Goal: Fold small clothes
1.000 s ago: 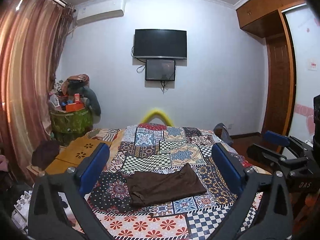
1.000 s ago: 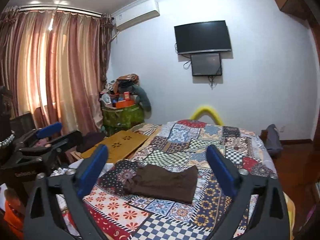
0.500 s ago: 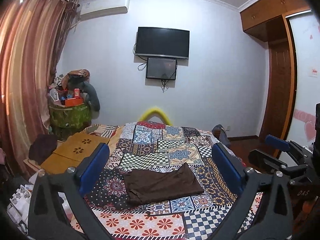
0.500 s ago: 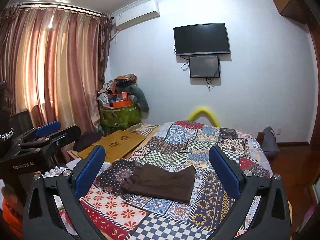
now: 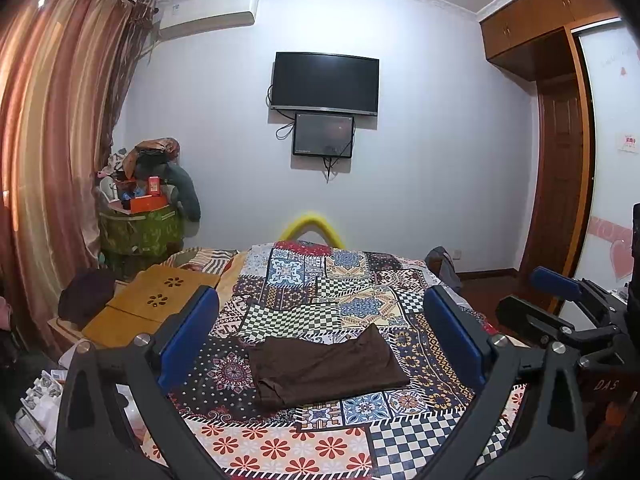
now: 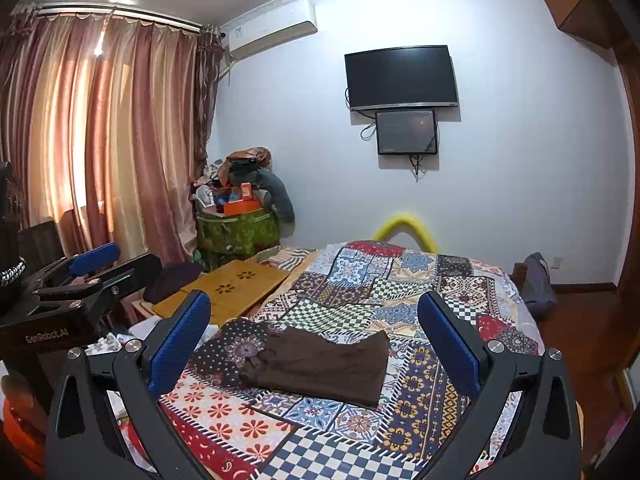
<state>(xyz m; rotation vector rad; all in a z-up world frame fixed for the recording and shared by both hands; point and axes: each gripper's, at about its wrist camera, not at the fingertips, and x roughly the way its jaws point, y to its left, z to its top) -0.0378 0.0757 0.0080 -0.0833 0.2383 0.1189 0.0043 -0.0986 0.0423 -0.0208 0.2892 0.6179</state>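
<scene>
One folded brown garment (image 5: 324, 368) on patchwork bedspread (image 5: 304, 440), two grippers, jaws apart

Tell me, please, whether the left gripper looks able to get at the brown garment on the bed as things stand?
Probably yes. The left gripper is open and empty, held above the bed, and nothing lies between it and the brown garment, which lies flat and uncovered.

In the right wrist view, "GenRobot.AI" stands in pale letters on the black body of the left tongs (image 6: 94, 258), near its lower edge. In the left wrist view, "DAS" can be read on the dark body of the right tongs (image 5: 556, 284). A small wall notice (image 5: 627, 143) by the door carries red print too small to read.
</scene>
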